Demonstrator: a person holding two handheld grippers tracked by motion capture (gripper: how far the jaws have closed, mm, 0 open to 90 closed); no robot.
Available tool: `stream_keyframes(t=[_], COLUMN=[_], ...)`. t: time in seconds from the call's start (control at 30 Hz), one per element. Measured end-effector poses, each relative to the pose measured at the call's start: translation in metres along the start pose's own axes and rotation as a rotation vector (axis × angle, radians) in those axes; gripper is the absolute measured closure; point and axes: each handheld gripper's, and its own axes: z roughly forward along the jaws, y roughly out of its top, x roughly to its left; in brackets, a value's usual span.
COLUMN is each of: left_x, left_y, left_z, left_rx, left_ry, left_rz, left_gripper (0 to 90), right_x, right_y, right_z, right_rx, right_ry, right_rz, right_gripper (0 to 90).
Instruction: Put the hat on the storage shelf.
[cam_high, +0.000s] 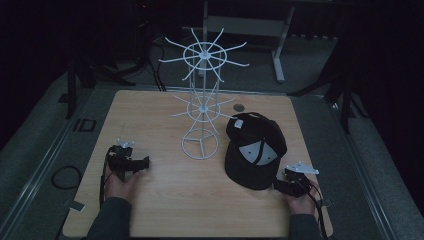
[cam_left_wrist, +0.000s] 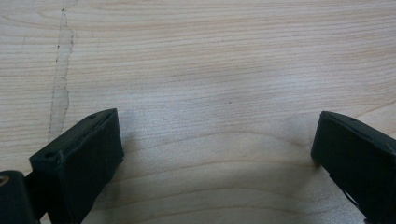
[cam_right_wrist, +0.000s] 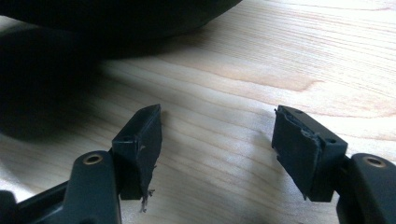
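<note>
The right claw (cam_high: 281, 186) sits low over the bench (cam_high: 165, 200), its jaws apart with nothing but wood grain between them, as the right gripper view shows. Just beyond those jaws lies the black cap (cam_high: 254, 150); its dark rim (cam_right_wrist: 116, 18) crosses the top of the right gripper view, near but not touching the claw (cam_right_wrist: 217, 135). The cap rests on the bench with its brim end toward the person, and the right claw is just beside that near edge, at its right corner.

The step in hand looks like the first reach for the cap. To do it well, the right claw should likely slide forward close to the bench so that one jaw goes under the brim and the other over it, then close on the stiff brim rather than on the soft crown, which would fold and slip.

The left claw (cam_high: 142, 162) is well apart from the cap, on its far left side, with jaws spread wide over bare wood (cam_left_wrist: 210, 70). It could later steady the cap's back edge.

The white wire stand (cam_high: 202, 95) rises just beside the cap, to its left and behind, with thin radiating hooks. Any lift should probably go up and clear of those hooks before turning toward them.
</note>
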Motion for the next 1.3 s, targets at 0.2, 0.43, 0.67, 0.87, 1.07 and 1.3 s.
stream_keyframes(t=[0.2,0.43,0.67,0.87,1.07,1.3], left_x=[0.000,0.000,0.000,0.000,0.000,0.000], left_y=[-0.001,-0.001,-0.001,-0.001,-0.001,-0.001], left_z=[0.000,0.000,0.000,0.000,0.000,0.000], left_rx=[-0.005,-0.006,-0.008,-0.009,-0.010,-0.010], left_ry=[0.000,0.000,0.000,-0.001,-0.001,-0.001], left_rz=[0.001,0.000,0.000,0.000,0.001,0.001], left_gripper=[2.2,2.2,2.2,2.2,2.2,2.2], right_x=[0.002,0.003,0.007,0.009,0.011,0.011], right_y=[0.000,0.000,0.001,0.004,0.003,-0.001], right_z=[0.000,-0.002,-0.012,-0.027,-0.039,-0.049], right_rx=[0.002,0.013,0.066,0.045,0.057,0.066], right_ry=[-0.002,-0.001,0.021,0.041,0.060,0.089], right_rz=[0.004,0.003,-0.025,-0.037,-0.060,-0.078], right_gripper=[30.3,34.0,47.1,46.3,45.7,43.1])
